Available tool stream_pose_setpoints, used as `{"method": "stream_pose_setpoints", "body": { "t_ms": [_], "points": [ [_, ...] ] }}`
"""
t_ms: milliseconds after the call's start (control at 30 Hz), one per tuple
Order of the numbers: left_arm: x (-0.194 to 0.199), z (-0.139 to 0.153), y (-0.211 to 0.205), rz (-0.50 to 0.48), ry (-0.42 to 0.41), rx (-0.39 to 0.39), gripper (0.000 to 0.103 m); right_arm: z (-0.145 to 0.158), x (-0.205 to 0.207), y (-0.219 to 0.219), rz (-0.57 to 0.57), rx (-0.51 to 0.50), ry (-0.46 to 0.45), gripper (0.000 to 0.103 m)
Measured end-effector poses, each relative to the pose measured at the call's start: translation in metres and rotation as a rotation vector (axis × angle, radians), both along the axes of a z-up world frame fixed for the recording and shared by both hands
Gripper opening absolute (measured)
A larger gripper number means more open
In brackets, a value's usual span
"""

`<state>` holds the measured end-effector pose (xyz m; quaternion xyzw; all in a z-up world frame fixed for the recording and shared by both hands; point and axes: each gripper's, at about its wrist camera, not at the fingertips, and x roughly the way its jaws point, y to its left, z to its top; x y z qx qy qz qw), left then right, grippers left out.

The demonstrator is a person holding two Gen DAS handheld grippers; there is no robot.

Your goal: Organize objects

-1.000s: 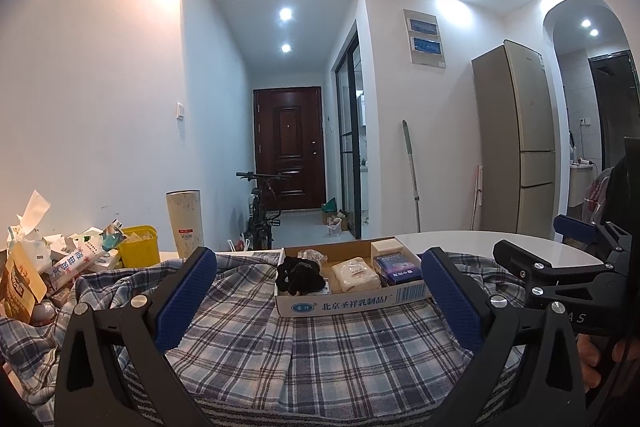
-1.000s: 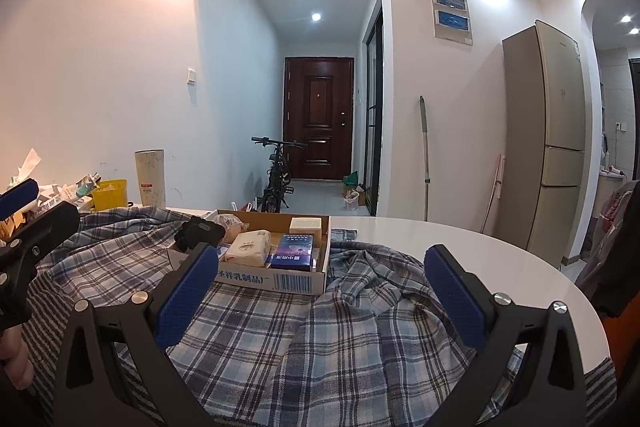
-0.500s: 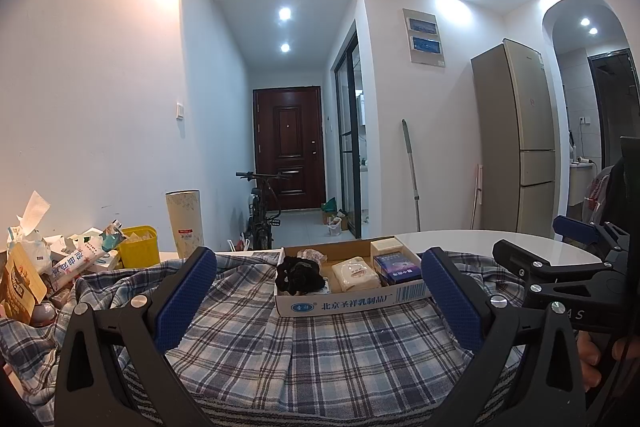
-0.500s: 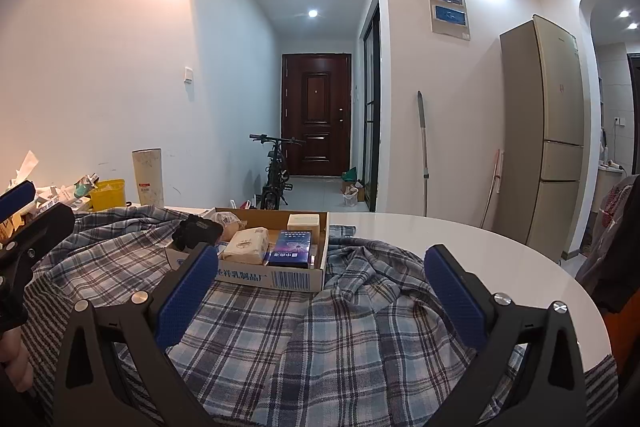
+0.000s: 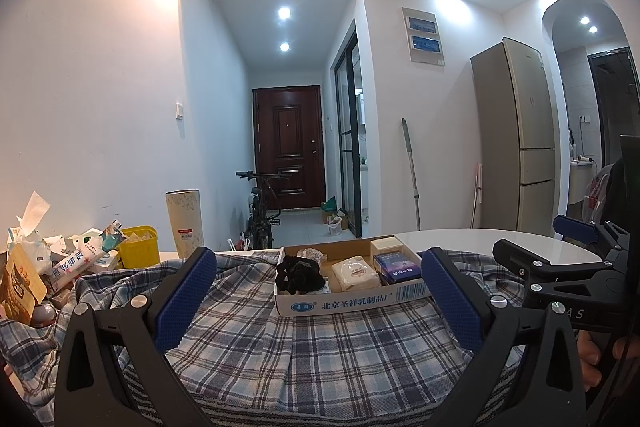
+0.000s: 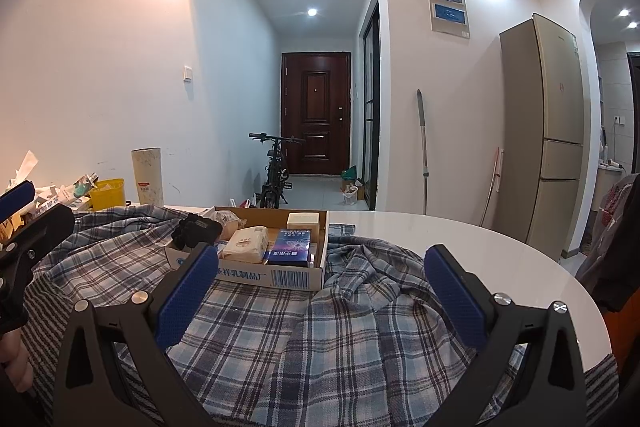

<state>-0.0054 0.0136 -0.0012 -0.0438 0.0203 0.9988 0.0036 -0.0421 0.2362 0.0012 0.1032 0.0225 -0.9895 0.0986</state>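
A shallow cardboard box (image 5: 352, 297) sits on a blue plaid shirt (image 5: 280, 339) spread over the white table (image 5: 520, 243). In the box lie a black scrunchie (image 5: 298, 273), a white tissue pack (image 5: 356, 273), a blue carton (image 5: 398, 267) and a cream box (image 5: 386, 247). My left gripper (image 5: 318, 299) is open and empty, just short of the box. My right gripper (image 6: 320, 297) is open and empty over the shirt (image 6: 340, 327), with the cardboard box (image 6: 256, 273) ahead to the left. Each gripper shows at the edge of the other's view.
A heap of packets and tissues (image 5: 48, 263), a yellow tub (image 5: 138, 251) and a tall paper tube (image 5: 184, 223) stand at the table's left by the wall. The right part of the white table (image 6: 480, 247) is bare. A bicycle (image 6: 276, 175) and a fridge (image 6: 548, 131) stand beyond.
The right gripper has tilted down a little, so the box and shirt sit slightly higher in its view. The left gripper has hardly moved. Both stay open.
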Motion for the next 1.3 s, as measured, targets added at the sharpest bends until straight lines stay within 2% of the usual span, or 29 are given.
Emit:
{"method": "stream_pose_setpoints", "body": {
  "t_ms": [1300],
  "points": [
    [-0.0022,-0.0018,-0.0010,-0.001,0.003,0.000,0.103,-0.0015,-0.0011,-0.0006,-0.002,0.000,-0.011,0.103]
  ]
}}
